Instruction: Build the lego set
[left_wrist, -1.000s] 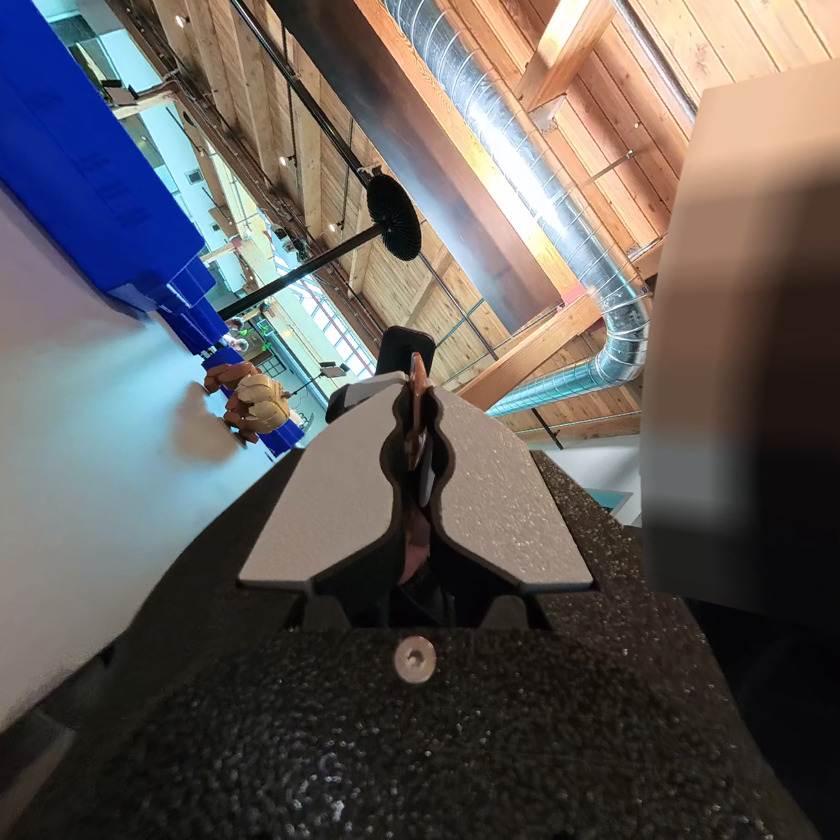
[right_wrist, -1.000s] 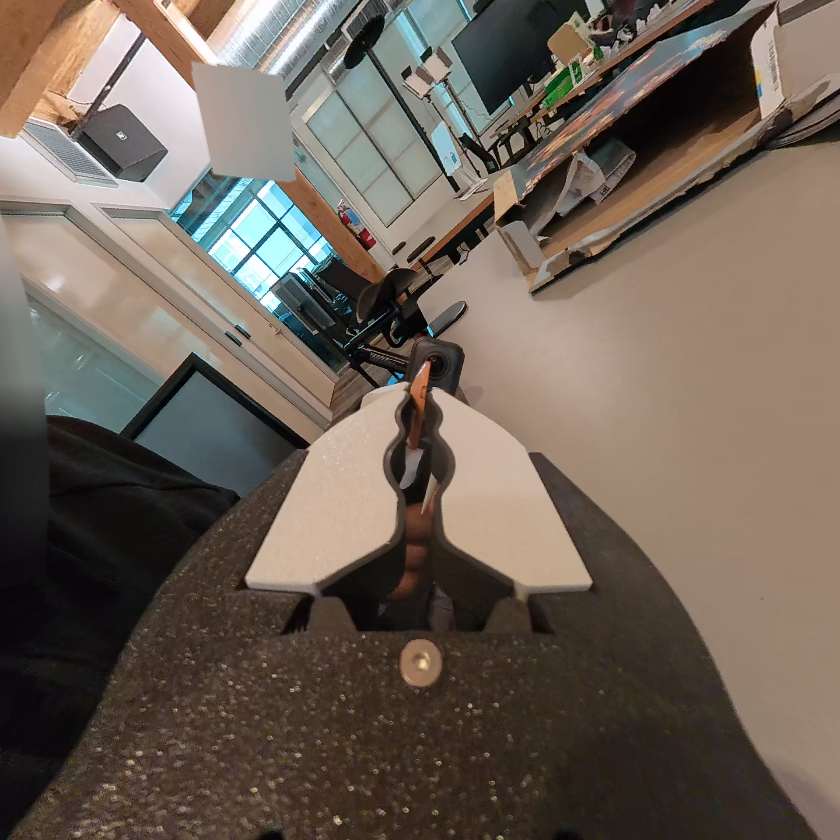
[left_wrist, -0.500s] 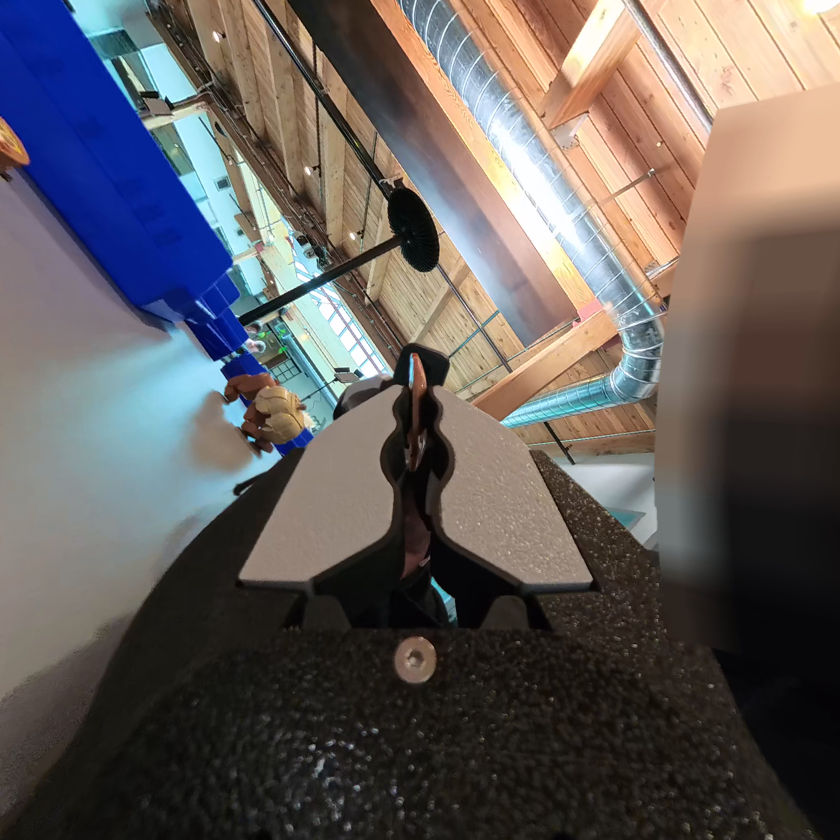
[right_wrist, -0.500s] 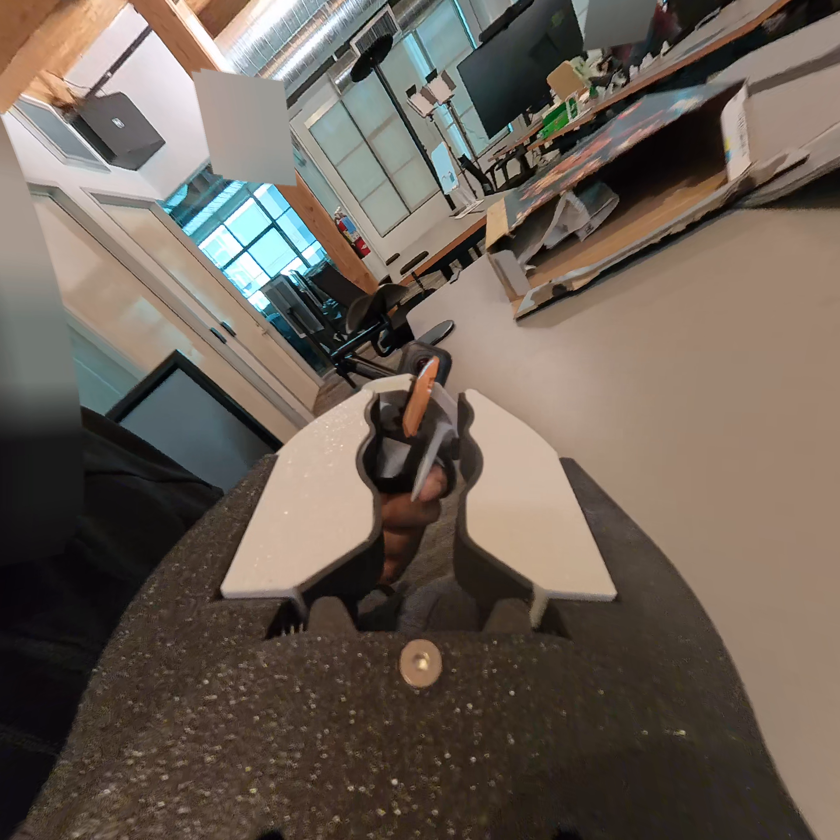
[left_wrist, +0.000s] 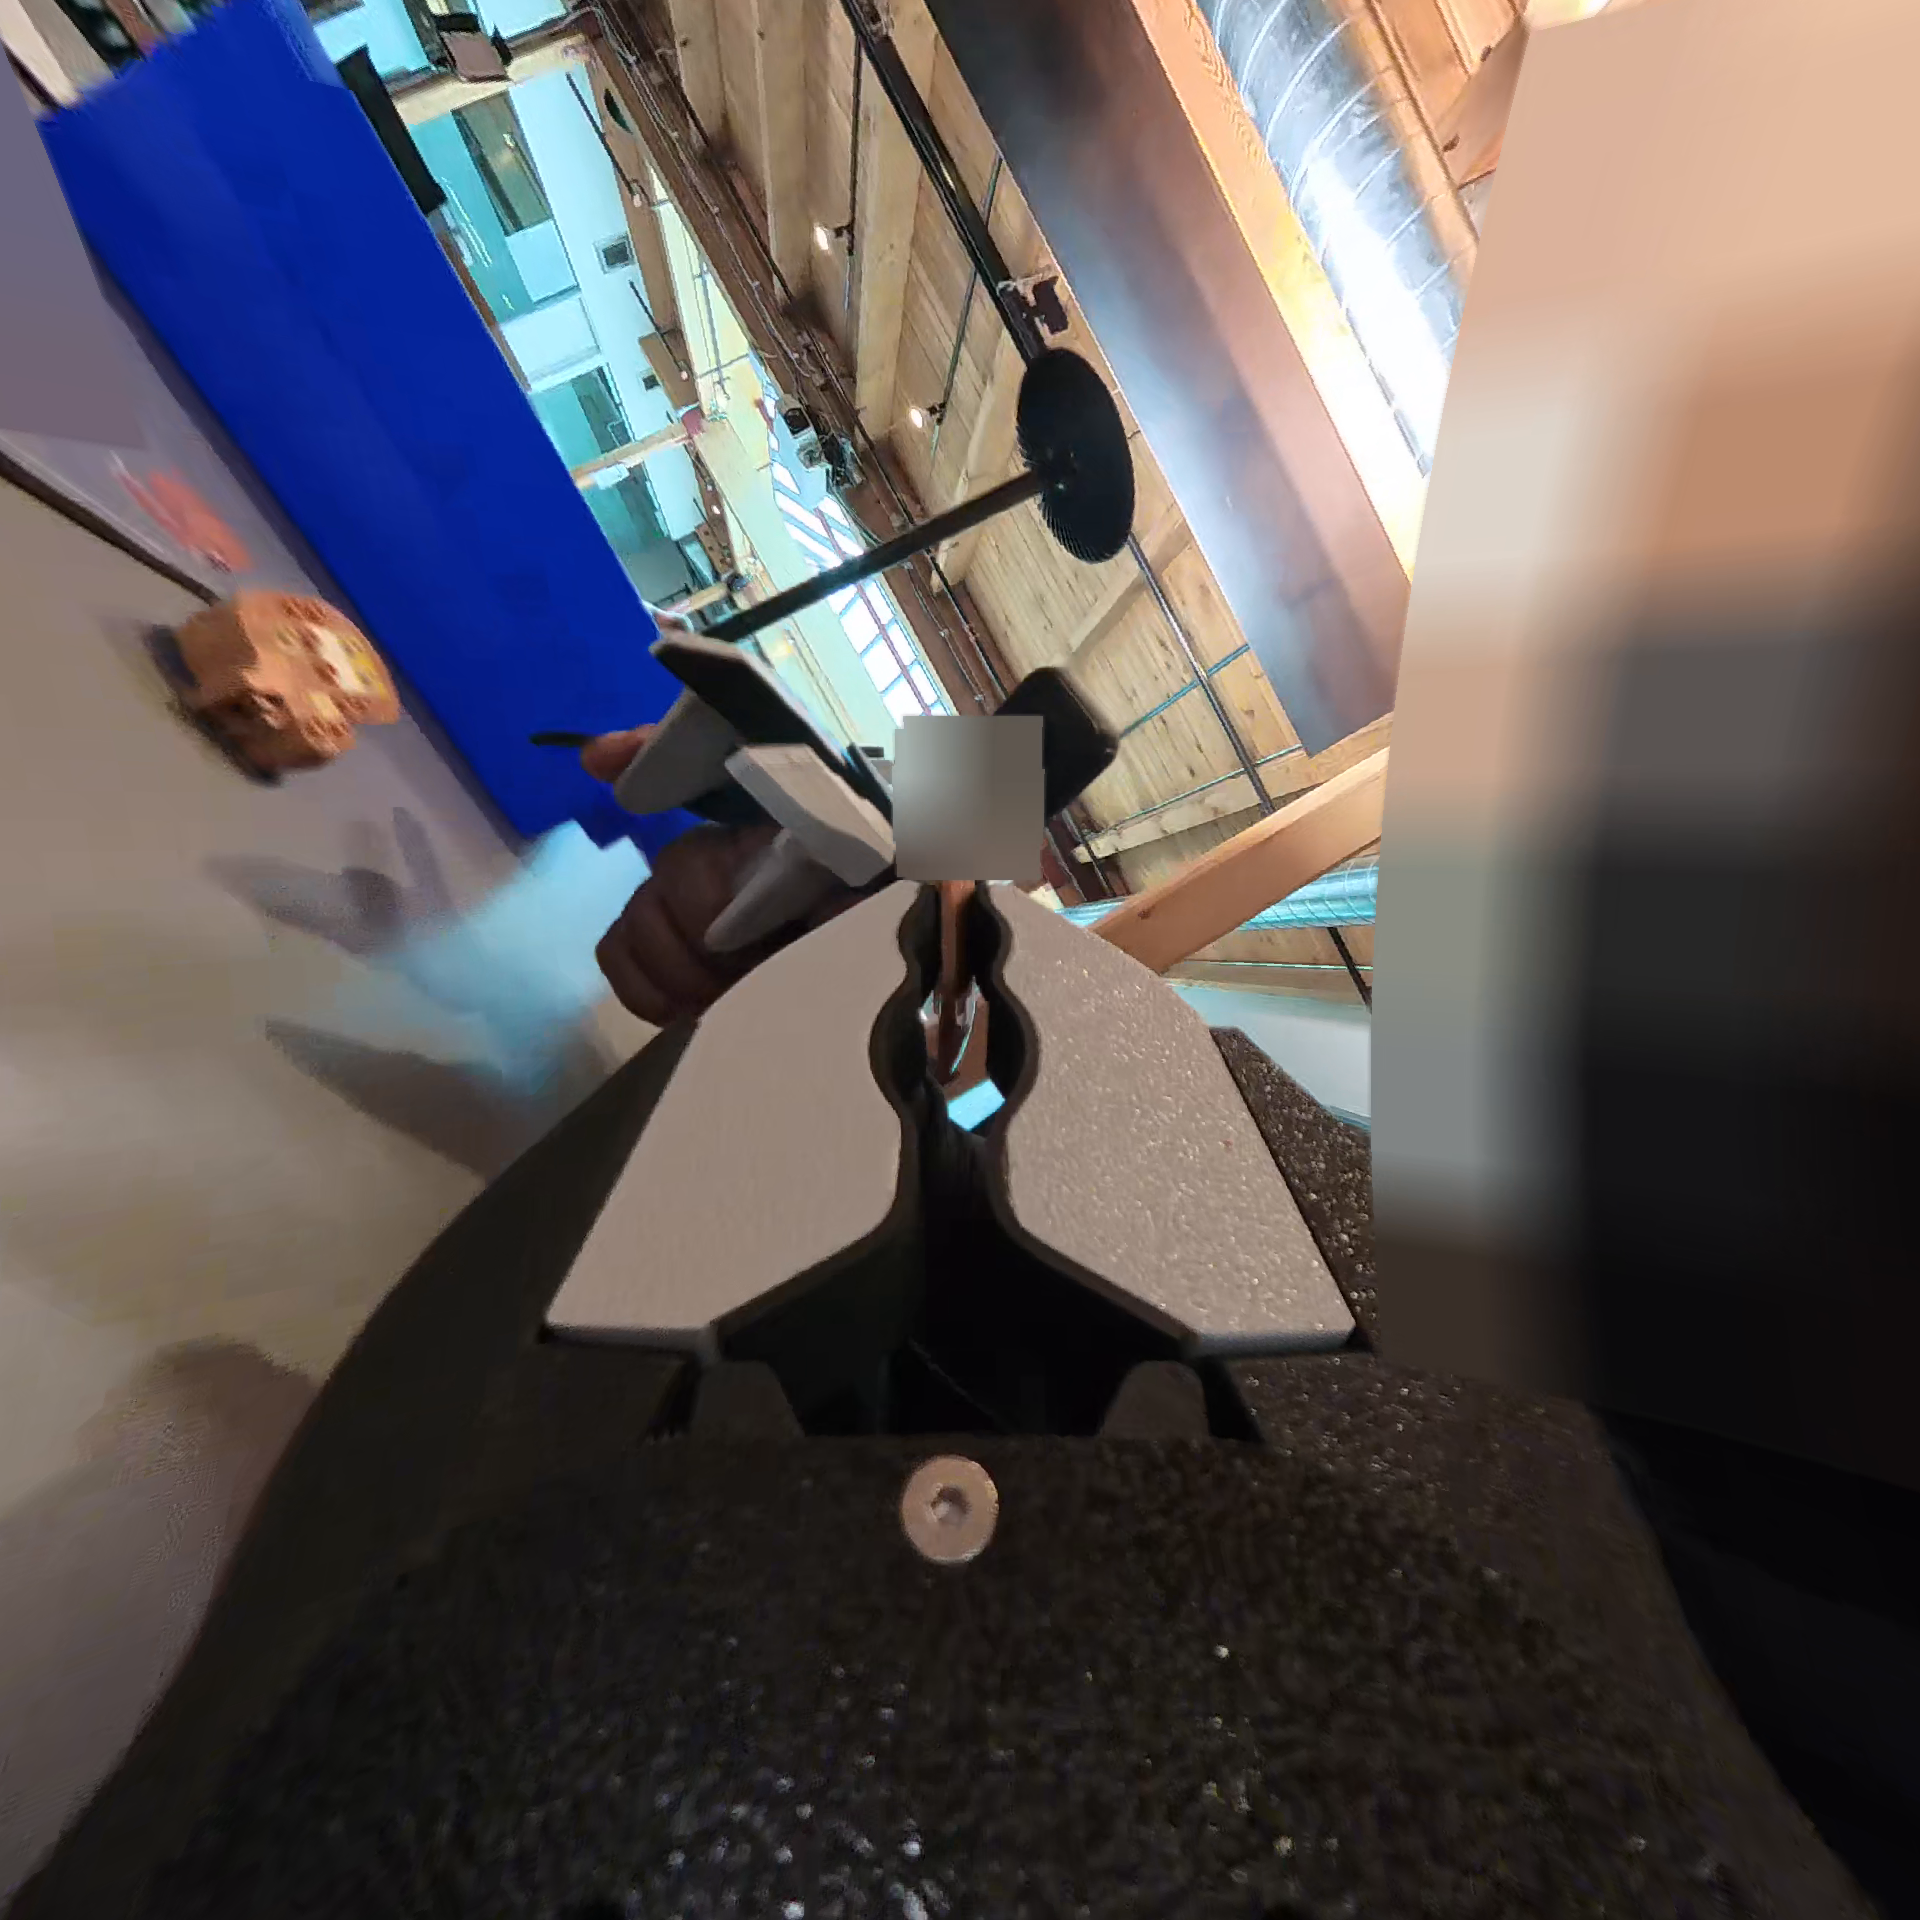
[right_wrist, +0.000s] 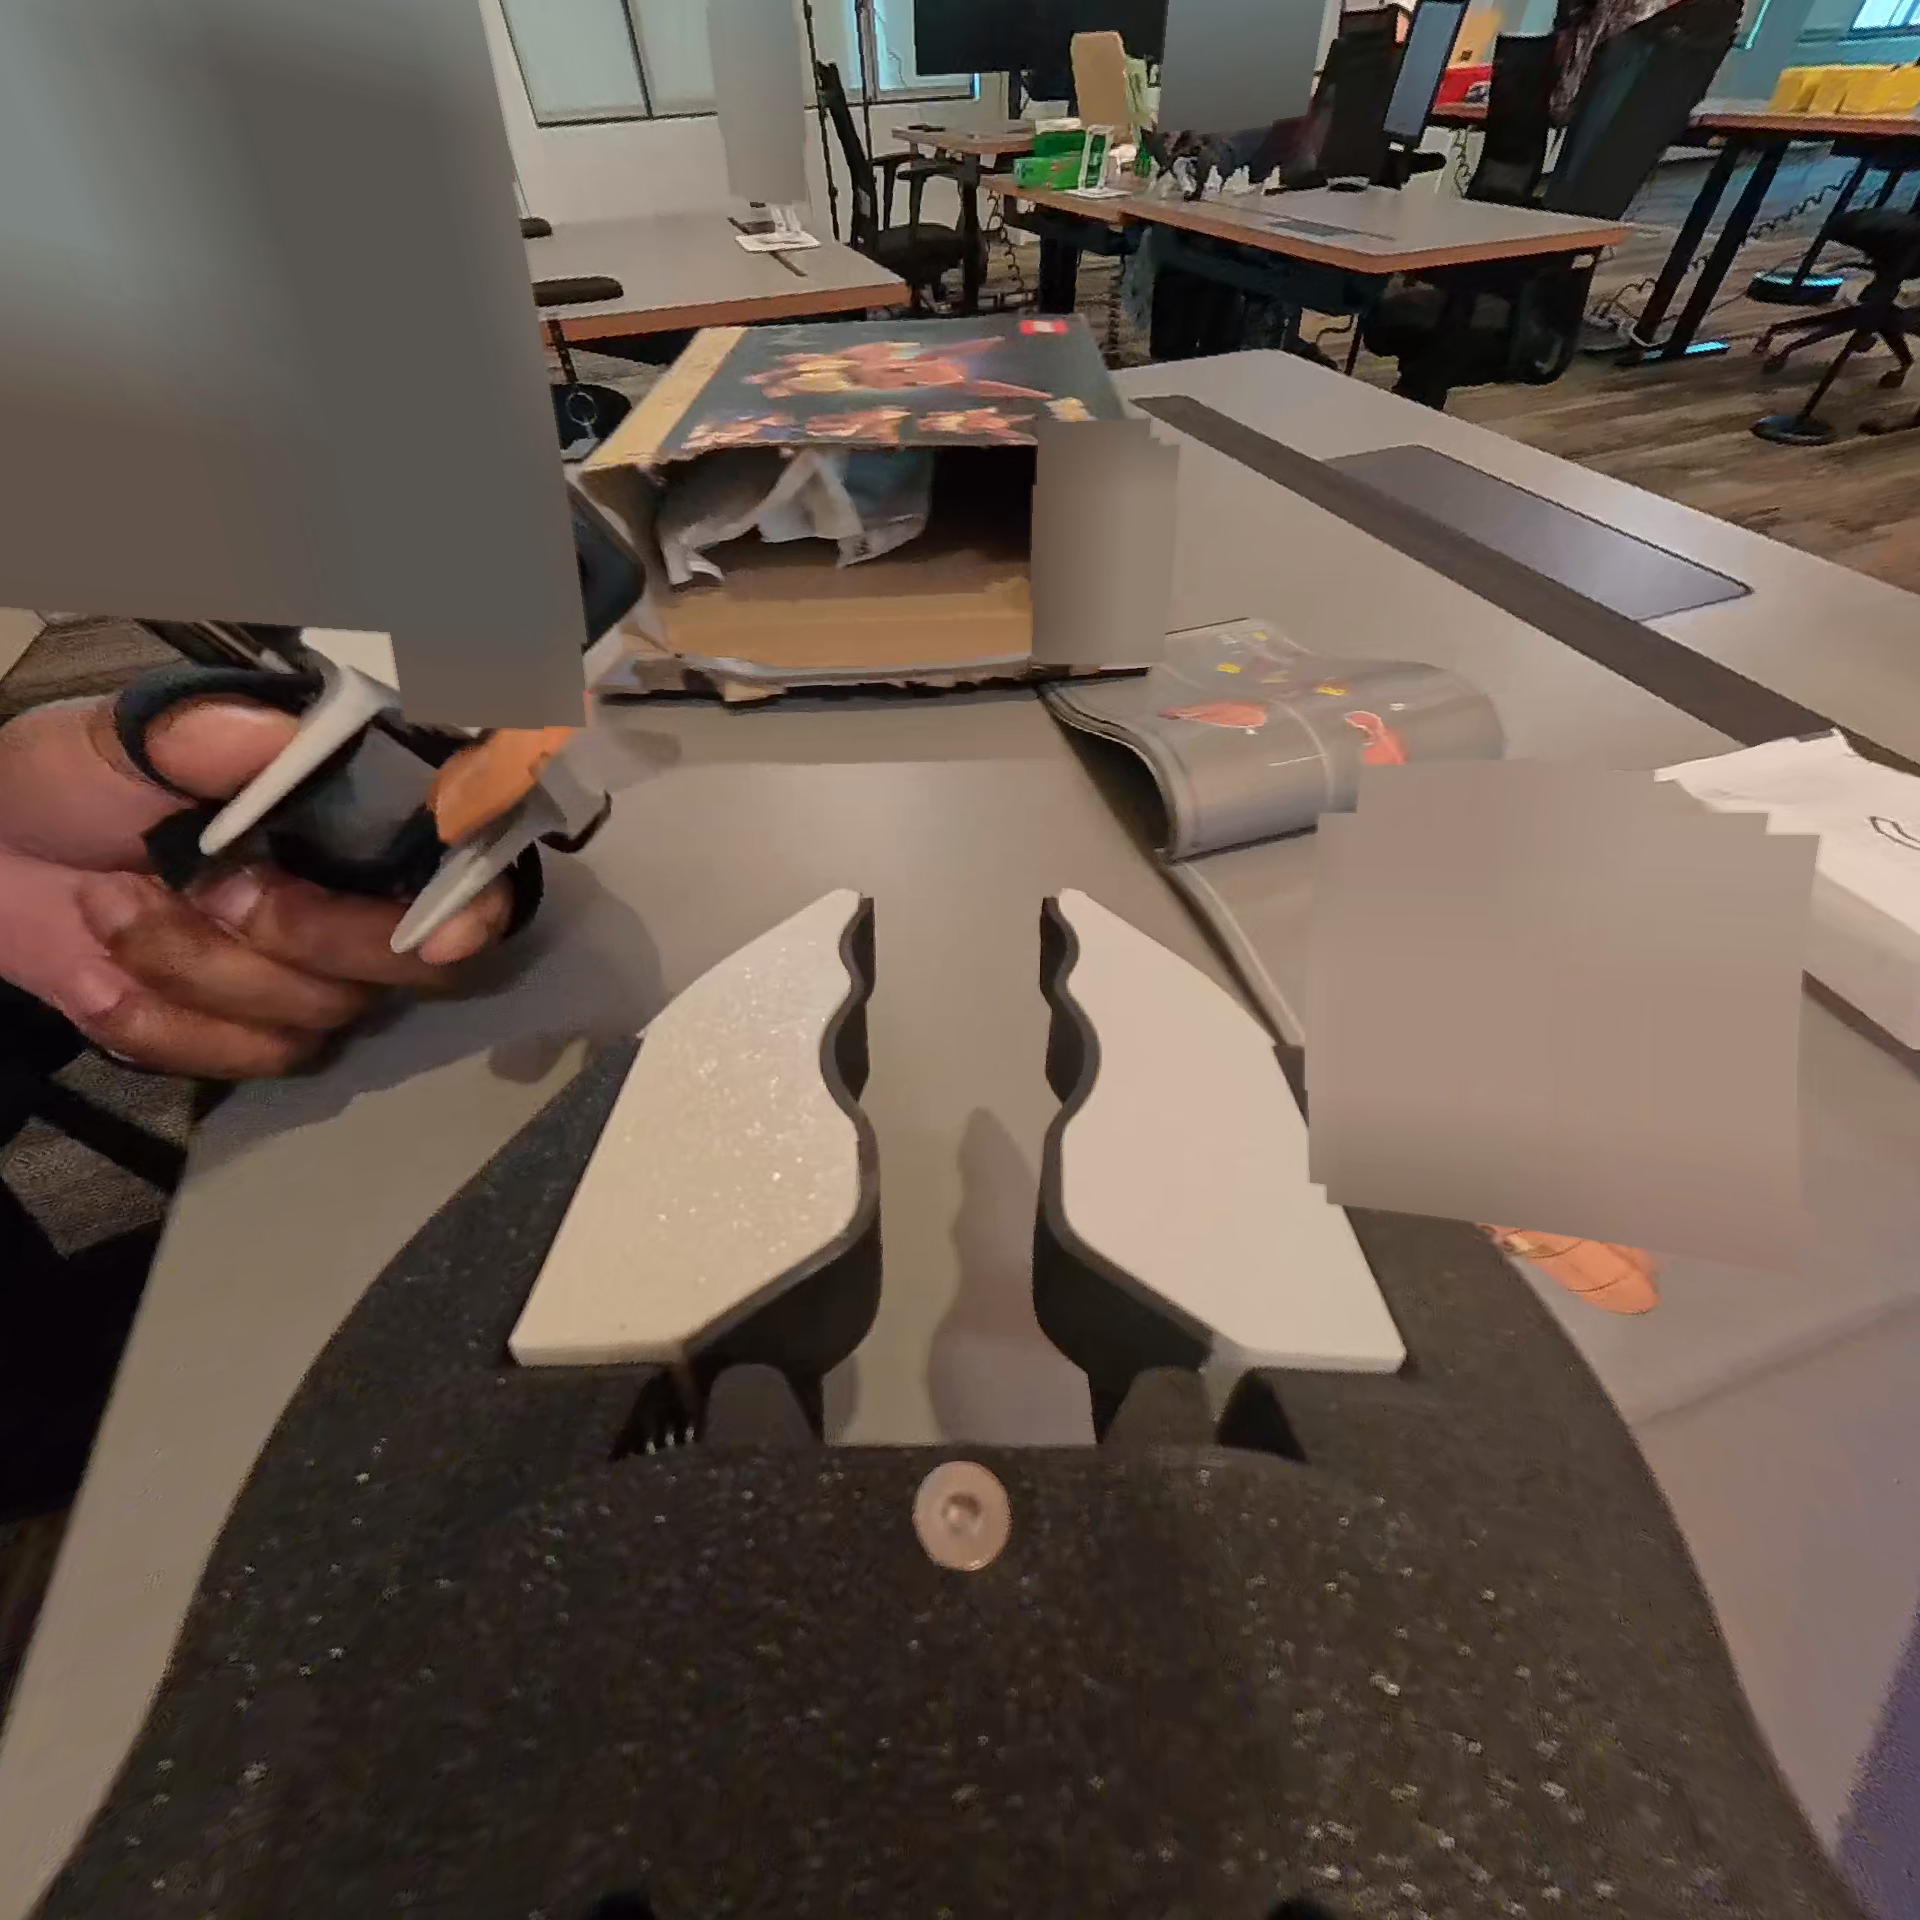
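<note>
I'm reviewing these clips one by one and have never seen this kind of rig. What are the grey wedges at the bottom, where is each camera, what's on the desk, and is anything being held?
There is no robot here. A person holds a two-finger tool in each hand, and a camera on each tool looks forward along its fingers. The grey wedges are those fingers.

In the left wrist view, tipped up toward the ceiling, the left gripper has its jaws closed on a thin orange-brown piece. The right wrist view shows that same tool from outside, with the piece at its tip.

The right gripper looks across the desk; its jaws stand apart with nothing between them.

On the desk lie an opened cardboard box, a booklet, and white paper. A small brown built piece shows in the left view.
</note>
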